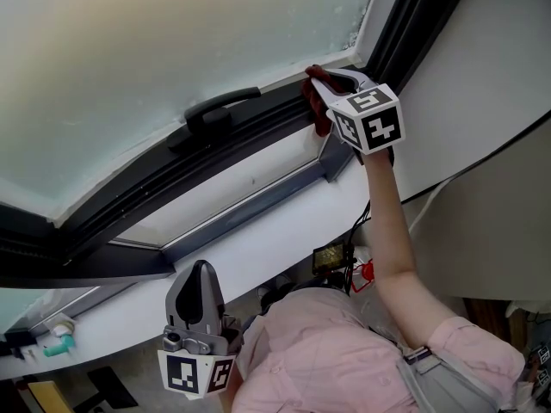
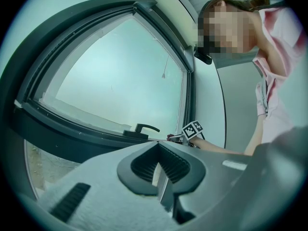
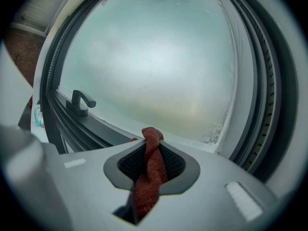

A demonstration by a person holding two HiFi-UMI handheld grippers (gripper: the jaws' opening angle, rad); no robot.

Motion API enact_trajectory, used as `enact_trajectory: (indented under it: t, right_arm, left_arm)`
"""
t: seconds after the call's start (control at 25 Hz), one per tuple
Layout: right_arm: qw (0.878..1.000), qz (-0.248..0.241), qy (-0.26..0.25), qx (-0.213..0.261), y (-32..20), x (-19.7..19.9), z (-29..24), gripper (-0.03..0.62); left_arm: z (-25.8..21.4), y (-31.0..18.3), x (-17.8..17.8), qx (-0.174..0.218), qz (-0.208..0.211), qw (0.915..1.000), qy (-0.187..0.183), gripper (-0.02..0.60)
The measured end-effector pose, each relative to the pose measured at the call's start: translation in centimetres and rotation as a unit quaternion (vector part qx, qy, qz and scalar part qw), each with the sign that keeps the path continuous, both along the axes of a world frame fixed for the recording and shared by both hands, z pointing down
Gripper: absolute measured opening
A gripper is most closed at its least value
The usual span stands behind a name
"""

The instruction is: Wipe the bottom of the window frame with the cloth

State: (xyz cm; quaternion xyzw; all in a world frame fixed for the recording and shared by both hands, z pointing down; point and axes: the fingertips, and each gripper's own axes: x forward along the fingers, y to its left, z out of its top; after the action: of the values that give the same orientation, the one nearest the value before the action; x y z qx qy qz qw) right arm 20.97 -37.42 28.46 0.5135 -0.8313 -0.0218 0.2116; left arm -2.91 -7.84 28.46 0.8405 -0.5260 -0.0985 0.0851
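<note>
We find the right gripper point(image 3: 151, 165) clamped on the red cloth point(image 3: 150, 150) at the window frame point(image 1: 250, 127). The left gripper point(image 2: 161, 174) is closed and empty.

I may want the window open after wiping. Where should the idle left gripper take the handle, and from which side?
Probably the free bar of the handle, not its base: the bar stands off the bottom frame and runs along it, leaving room for a jaw. Come from the room side, jaws across the bar. The left gripper is shut, so open it first.
</note>
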Motion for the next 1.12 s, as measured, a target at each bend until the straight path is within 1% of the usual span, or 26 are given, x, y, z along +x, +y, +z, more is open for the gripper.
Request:
enact_trajectory:
  t: [0.24,0.44,0.64,0.84,1.12]
  right_arm:
    - [1.000,0.004,-0.004,-0.006,-0.3,1.1,0.5,0.065]
    - [1.000,0.008,-0.007,0.001,-1.5,2.3,0.0,0.064]
    - [1.000,0.006,-0.008,-0.002,-1.0,2.5,0.4,0.064]
    - [1.000,0.008,-0.007,0.008,-1.2,2.5,0.0,0.064]
    - [1.000,0.014,-0.011,0.012,-2.0,3.6,-0.3,0.066]
  left_arm:
    - [0.0,-0.3,0.3,-0.005,-0.004,1.0000,0.000,0.000]
    - [-0.4,-1.0,0.5,0.006,-0.007,1.0000,0.001,0.000]
    - [1.1,-0.5,1.0,-0.029,-0.001,0.9996,-0.005,0.000]
    - [2.1,-1.6,1.4,-0.038,0.007,0.9992,-0.008,0.000]
    - [3.1,-2.6,1.6,-0.051,0.016,0.9985,-0.008,0.000]
